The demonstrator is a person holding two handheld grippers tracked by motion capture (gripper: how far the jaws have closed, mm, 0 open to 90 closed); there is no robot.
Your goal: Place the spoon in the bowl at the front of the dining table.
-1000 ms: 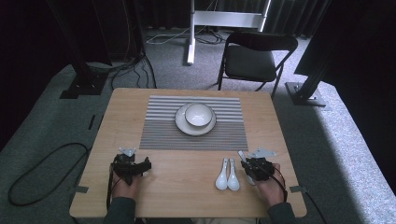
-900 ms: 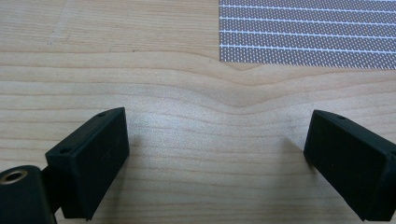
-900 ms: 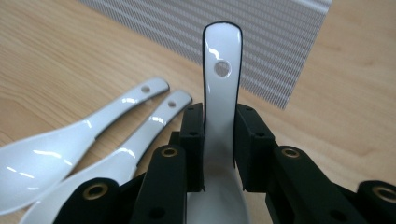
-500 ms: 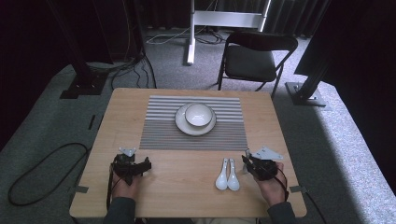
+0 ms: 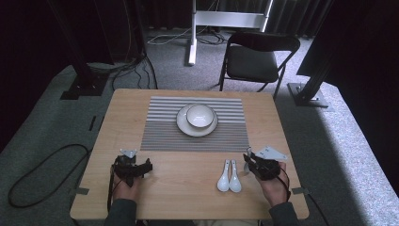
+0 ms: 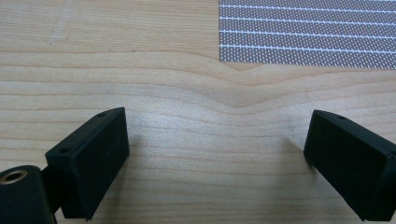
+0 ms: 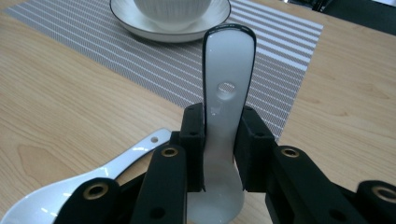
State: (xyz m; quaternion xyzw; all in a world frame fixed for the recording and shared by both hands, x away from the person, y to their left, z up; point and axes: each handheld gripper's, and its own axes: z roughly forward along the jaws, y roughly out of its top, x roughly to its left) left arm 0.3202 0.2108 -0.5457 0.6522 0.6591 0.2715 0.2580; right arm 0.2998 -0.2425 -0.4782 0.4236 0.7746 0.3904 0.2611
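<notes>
My right gripper (image 7: 222, 122) is shut on the handle of a white ceramic spoon (image 7: 229, 60), whose handle end sticks out past the jaws toward the placemat. In the high view this gripper (image 5: 251, 165) sits near the table's front right. Just left of it, two white spoons (image 5: 228, 177) lie side by side on the wood; one spoon (image 7: 70, 191) shows at the lower left of the right gripper view. My left gripper (image 5: 134, 167) rests at the front left, open (image 6: 217, 140) over bare wood with nothing between its jaws.
A grey striped placemat (image 5: 160, 127) covers the middle of the wooden table (image 5: 179, 197). A white bowl (image 5: 201, 115) stands on a white plate (image 5: 182, 125) on it. A black chair (image 5: 254, 61) and stand legs are beyond the far edge.
The right hand has shifted and turned slightly with the spoon in its jaws. The left hand and the two spoons on the table have stayed put.
</notes>
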